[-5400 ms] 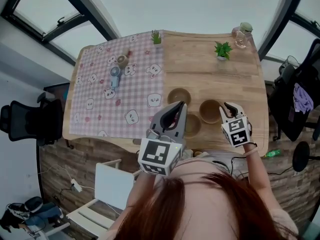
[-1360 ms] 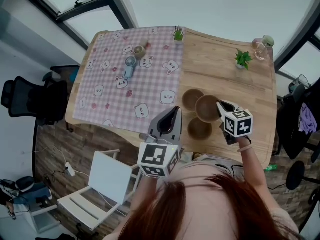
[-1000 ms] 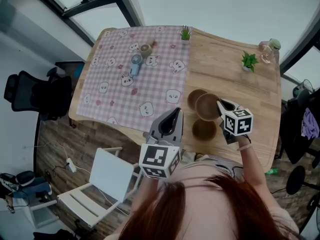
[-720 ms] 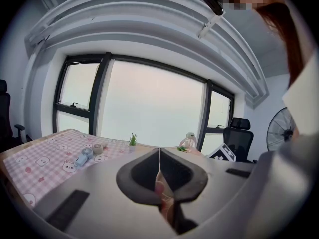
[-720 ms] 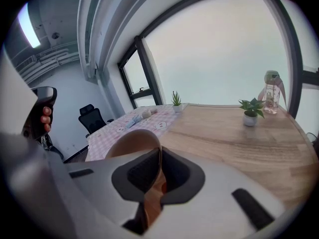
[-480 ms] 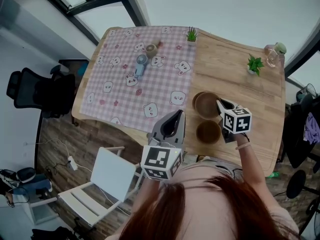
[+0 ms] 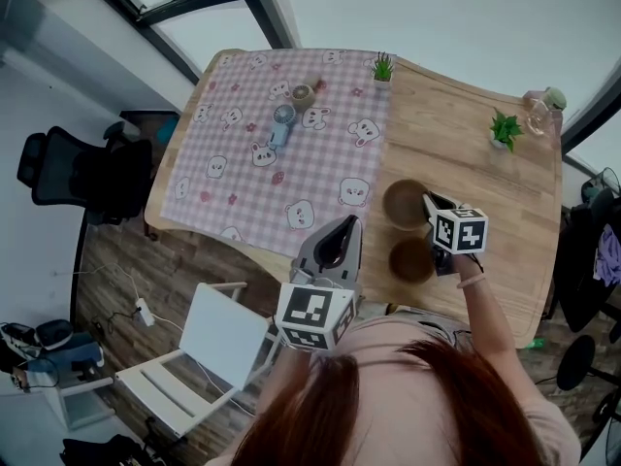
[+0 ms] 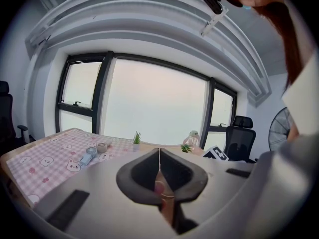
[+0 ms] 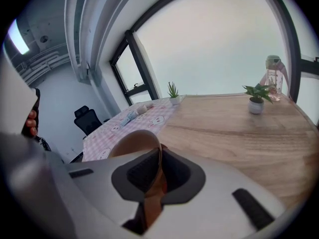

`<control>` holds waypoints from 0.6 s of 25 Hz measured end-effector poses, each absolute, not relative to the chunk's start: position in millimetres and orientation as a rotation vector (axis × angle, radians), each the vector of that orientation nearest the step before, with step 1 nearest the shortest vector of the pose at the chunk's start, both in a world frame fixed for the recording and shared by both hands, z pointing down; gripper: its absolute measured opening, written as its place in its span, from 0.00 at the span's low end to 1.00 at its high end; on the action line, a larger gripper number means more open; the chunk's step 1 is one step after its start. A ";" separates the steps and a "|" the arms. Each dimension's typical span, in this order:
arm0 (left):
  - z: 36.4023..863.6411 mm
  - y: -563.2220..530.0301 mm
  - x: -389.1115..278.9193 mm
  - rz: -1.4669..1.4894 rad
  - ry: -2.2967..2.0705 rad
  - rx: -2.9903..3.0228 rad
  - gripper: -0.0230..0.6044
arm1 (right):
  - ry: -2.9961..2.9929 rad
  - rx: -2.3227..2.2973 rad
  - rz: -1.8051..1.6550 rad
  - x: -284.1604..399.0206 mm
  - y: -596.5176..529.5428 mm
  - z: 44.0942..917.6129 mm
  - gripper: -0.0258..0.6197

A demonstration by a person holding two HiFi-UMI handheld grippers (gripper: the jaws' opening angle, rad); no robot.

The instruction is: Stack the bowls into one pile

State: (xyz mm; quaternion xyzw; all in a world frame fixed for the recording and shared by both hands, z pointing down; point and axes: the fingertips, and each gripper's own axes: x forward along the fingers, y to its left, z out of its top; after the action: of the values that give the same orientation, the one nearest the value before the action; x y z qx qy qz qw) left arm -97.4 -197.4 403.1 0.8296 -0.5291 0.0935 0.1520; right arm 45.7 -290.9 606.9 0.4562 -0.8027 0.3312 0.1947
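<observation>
My right gripper is shut on the rim of a brown wooden bowl. That bowl sits directly over a second bowl, which it hides almost fully; I cannot tell whether they touch. In the right gripper view the held bowl's rim runs between the jaws. A third brown bowl rests on the wooden table just nearer me. My left gripper hovers by the table's front edge, left of the bowls, shut with nothing in it; its jaws meet in the left gripper view.
A pink checked cloth covers the table's left half, with a small blue fan and a small round cup on it. Two potted plants and a bottle stand at the far edge. A white chair is below.
My right gripper has carried its bowl left and away from me, over the far bowl, which now shows no rim. The left gripper has stayed put.
</observation>
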 end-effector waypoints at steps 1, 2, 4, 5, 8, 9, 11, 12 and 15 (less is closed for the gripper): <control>403.2 -197.9 -98.3 0.270 -1.518 2.381 0.05 | -2.244 1.279 0.934 45.1 -291.4 608.6 0.07; 403.4 -198.4 -99.4 0.270 -1.518 2.381 0.06 | -2.239 1.277 0.937 44.3 -291.6 610.3 0.07; 403.8 -199.5 -101.5 0.269 -1.519 2.378 0.05 | -2.226 1.272 0.935 43.2 -291.6 613.7 0.07; 404.0 -200.1 -102.3 0.269 -1.520 2.376 0.05 | -2.219 1.269 0.935 42.7 -291.6 615.3 0.07; 404.8 -202.1 -102.3 0.273 -1.517 2.375 0.05 | -2.205 1.267 0.936 42.2 -293.1 618.4 0.08; 405.2 -202.7 -102.0 0.275 -1.515 2.375 0.05 | -2.201 1.267 0.935 42.2 -293.9 619.1 0.08; 406.0 -203.7 -101.6 0.276 -1.512 2.374 0.06 | -2.196 1.266 0.932 42.1 -295.2 620.3 0.09; 406.2 -203.9 -101.6 0.276 -1.512 2.375 0.05 | -2.194 1.266 0.933 41.9 -295.8 620.8 0.09; 407.1 -204.1 -101.9 0.276 -1.511 2.376 0.05 | -2.185 1.270 0.937 41.9 -296.8 622.5 0.09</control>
State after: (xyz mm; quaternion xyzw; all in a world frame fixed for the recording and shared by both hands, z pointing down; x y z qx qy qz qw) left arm -101.9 -204.1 407.1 0.8296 -0.5276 0.0963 0.1556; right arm 41.9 -296.8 622.5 0.4596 -0.7906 0.3390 0.2210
